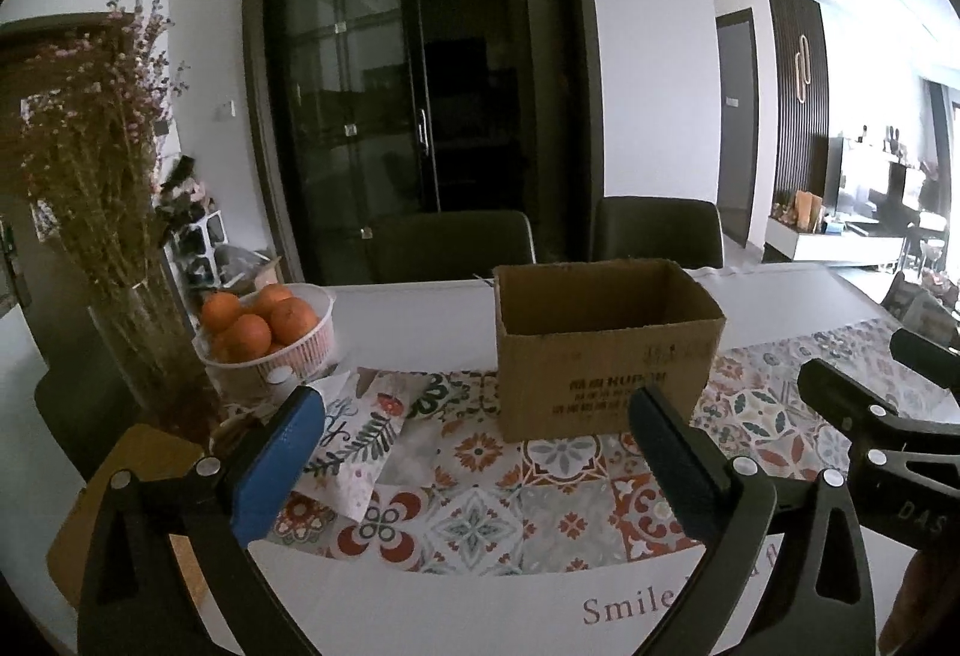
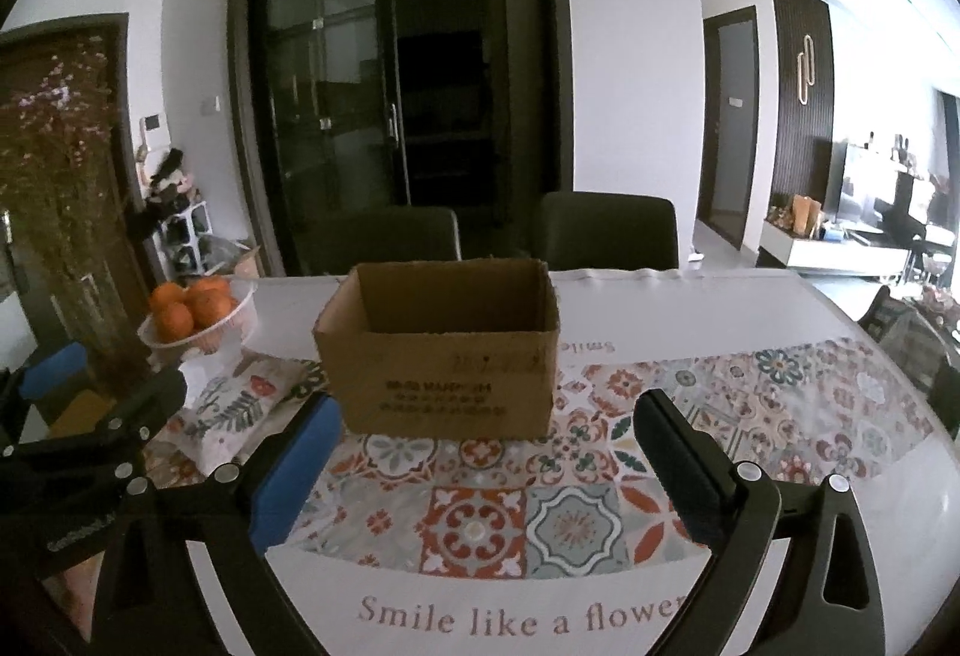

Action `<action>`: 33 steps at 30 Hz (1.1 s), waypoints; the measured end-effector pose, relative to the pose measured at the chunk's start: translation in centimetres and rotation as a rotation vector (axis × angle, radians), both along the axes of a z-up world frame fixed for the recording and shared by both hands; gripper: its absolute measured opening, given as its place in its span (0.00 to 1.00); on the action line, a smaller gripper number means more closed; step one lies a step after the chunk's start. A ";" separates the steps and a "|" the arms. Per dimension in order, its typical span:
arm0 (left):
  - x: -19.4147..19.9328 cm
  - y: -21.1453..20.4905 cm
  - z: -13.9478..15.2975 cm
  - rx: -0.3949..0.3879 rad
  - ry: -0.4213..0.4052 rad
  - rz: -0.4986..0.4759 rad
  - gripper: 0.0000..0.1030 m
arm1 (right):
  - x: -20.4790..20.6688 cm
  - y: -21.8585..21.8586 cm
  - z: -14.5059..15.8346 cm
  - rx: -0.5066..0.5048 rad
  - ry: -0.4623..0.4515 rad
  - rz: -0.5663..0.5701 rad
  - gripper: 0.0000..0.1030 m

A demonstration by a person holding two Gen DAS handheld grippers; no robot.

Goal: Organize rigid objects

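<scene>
Left claw [image 1: 474, 452] is spread wide with nothing between its fingers; right claw [image 2: 480, 452] likewise gapes empty, both hovering over the near part of the desk [image 2: 690, 308], side by side. Risks, as judged: the box [image 2: 441, 344] is light, open-topped cardboard standing free on the patterned mat [image 2: 540, 524], so a finger catching its near wall would likely slide or tip it rather than grip it. A leftward sweep of the left claw could clip the bowl of oranges [image 1: 270, 332] or the glass vase [image 1: 138, 350], both close to that claw's blue finger [image 1: 279, 467]; the vase is tall and looks top-heavy. The two claws sit near each other and could collide. Box lies ahead of both claws, apart from them, slightly right of centre for the left claw, roughly centred for the right. A floral packet [image 1: 360, 434] lies flat just left of the box, near the left claw. Box interior is not visible from here.
</scene>
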State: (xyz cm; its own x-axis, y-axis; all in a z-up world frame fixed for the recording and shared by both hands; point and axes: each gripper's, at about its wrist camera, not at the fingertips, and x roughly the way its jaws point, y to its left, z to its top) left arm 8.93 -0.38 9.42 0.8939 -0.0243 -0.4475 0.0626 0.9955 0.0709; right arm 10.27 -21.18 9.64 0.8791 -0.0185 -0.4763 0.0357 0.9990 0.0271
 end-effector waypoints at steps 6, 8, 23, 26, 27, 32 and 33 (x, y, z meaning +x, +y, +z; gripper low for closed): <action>-1.4 0.3 -0.4 -0.020 0.002 -0.009 1.00 | -1.4 0.2 -0.5 0.011 0.005 0.012 0.96; -1.8 0.4 -0.6 -0.024 0.001 -0.007 1.00 | -1.7 0.4 -0.6 0.005 0.005 0.014 0.96; -3.3 0.1 -0.6 -0.030 -0.004 -0.030 1.00 | -3.3 0.2 -0.8 -0.001 -0.003 0.012 0.96; -3.5 0.0 -0.6 -0.028 -0.006 -0.030 1.00 | -3.4 0.2 -0.8 -0.001 -0.003 0.011 0.96; -3.5 0.1 -0.6 -0.028 -0.006 -0.030 1.00 | -3.4 0.2 -0.8 0.001 -0.003 0.012 0.96; -3.6 0.0 -0.6 -0.026 -0.006 -0.029 1.00 | -3.7 0.0 -0.6 0.004 -0.005 0.016 0.96; -3.7 0.0 -0.6 -0.026 -0.005 -0.028 1.00 | -3.7 0.0 -0.6 0.004 -0.006 0.016 0.96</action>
